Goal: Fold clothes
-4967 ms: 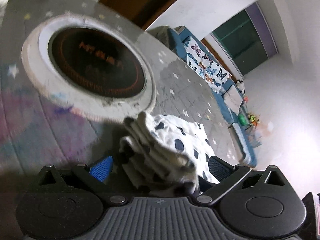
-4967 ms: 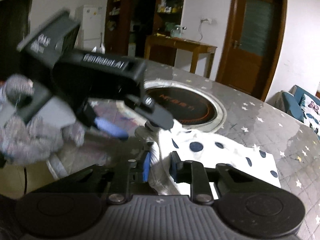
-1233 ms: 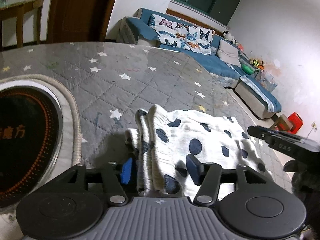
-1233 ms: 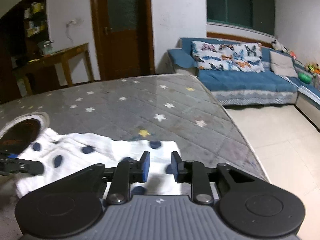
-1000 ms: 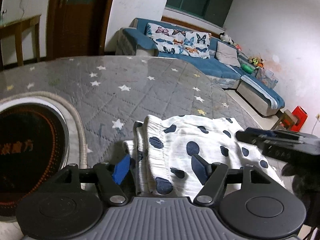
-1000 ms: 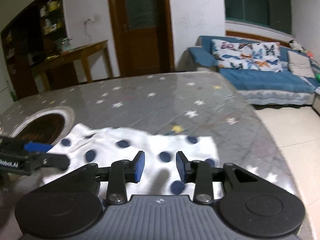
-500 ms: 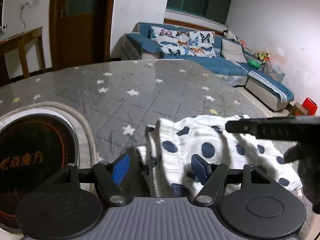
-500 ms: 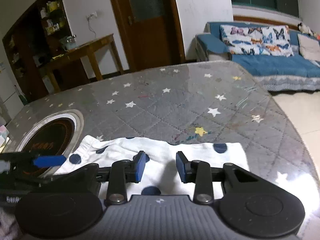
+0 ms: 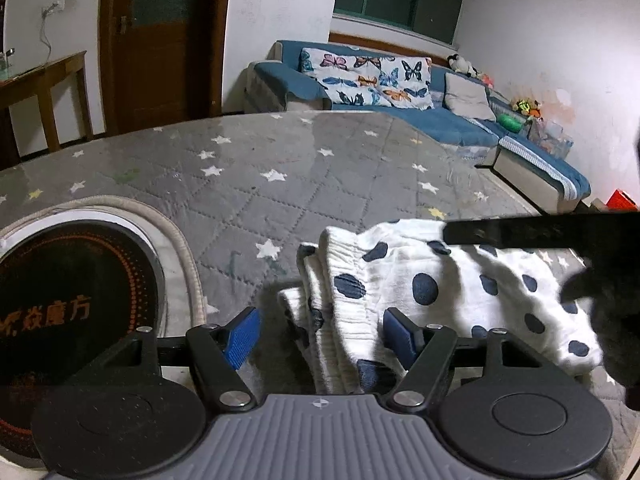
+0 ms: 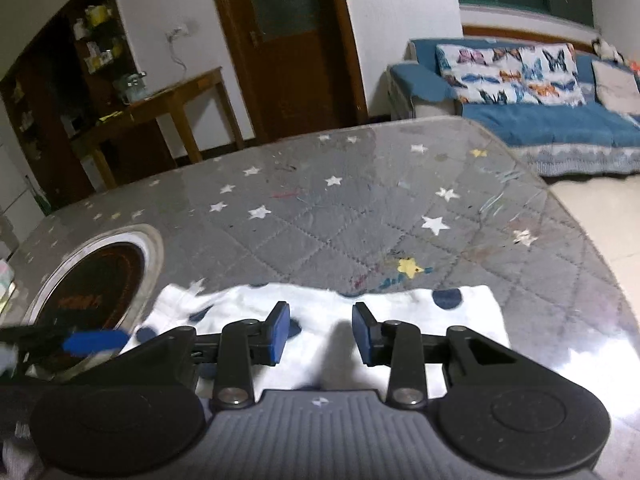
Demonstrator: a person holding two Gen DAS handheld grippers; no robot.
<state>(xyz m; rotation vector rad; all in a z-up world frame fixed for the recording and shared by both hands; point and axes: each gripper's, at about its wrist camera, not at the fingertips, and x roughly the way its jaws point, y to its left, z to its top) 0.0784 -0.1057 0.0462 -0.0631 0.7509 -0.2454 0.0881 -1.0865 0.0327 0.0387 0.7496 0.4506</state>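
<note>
While both grippers hang open and empty, the white cotton garment with navy dots (image 9: 420, 280) lies folded on the grey star-quilted table (image 9: 280, 184), long axis left-to-right; left gripper (image 9: 320, 332) straddles its bunched end, right gripper (image 10: 320, 334) its lower-centre edge.

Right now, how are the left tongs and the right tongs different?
The left tongs gape wide around the bunched, gathered end of the polka-dot garment; the right tongs are open less wide, over its flat white middle. The left sit beside the round cooktop; the right sit farther from it. Both are open, with blue pads.
</note>
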